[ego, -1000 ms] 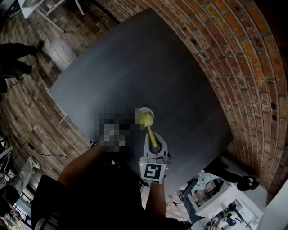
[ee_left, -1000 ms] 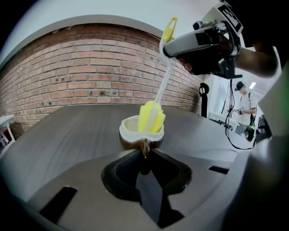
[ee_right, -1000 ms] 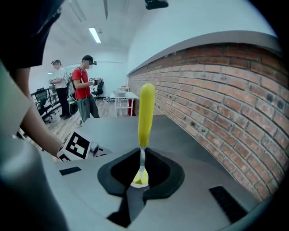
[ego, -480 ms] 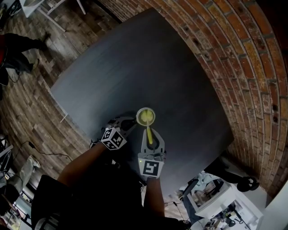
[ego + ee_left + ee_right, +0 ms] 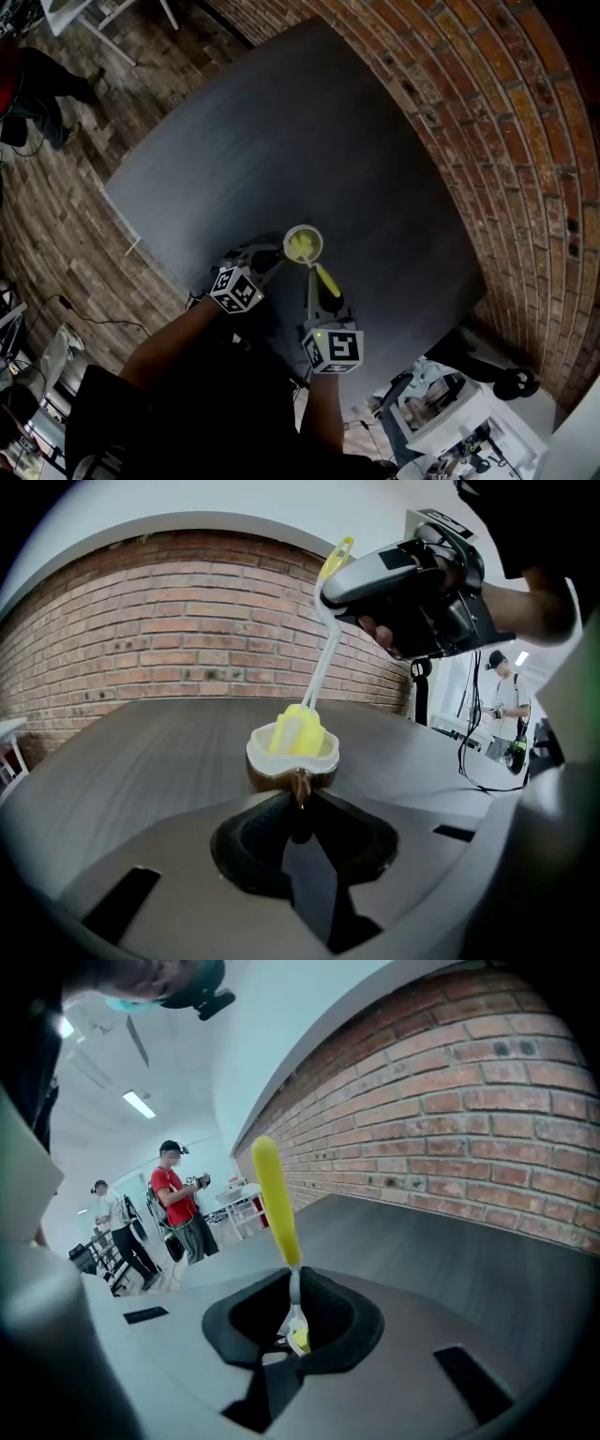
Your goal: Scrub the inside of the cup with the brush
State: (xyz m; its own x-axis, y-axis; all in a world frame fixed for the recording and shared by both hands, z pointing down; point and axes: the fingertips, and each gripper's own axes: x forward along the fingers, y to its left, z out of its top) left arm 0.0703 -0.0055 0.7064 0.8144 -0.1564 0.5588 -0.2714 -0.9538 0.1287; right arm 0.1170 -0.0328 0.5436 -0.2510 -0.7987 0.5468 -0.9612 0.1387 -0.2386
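A small cup point(image 5: 304, 246) with a white rim and brown body stands on the dark table point(image 5: 281, 141) near its front edge. My left gripper point(image 5: 269, 260) is shut on the cup's brown handle point(image 5: 300, 786). The yellow sponge head of the brush point(image 5: 298, 731) sits inside the cup point(image 5: 292, 754). Its thin stem leans up to my right gripper point(image 5: 323, 292), which is shut on it. In the right gripper view the yellow handle end point(image 5: 277, 1199) sticks up past the jaws of my right gripper point(image 5: 295, 1331), and the cup is hidden there.
A brick wall point(image 5: 506, 141) runs along the table's far and right sides. The table's front edge point(image 5: 159, 272) is close to my left gripper. Wooden floor point(image 5: 56, 187) lies to the left. People point(image 5: 183, 1208) stand near white furniture in the background.
My right gripper has shifted back and to the right, tilting the brush stem more steeply. The sponge head stays in the cup. My left gripper still holds the cup handle.
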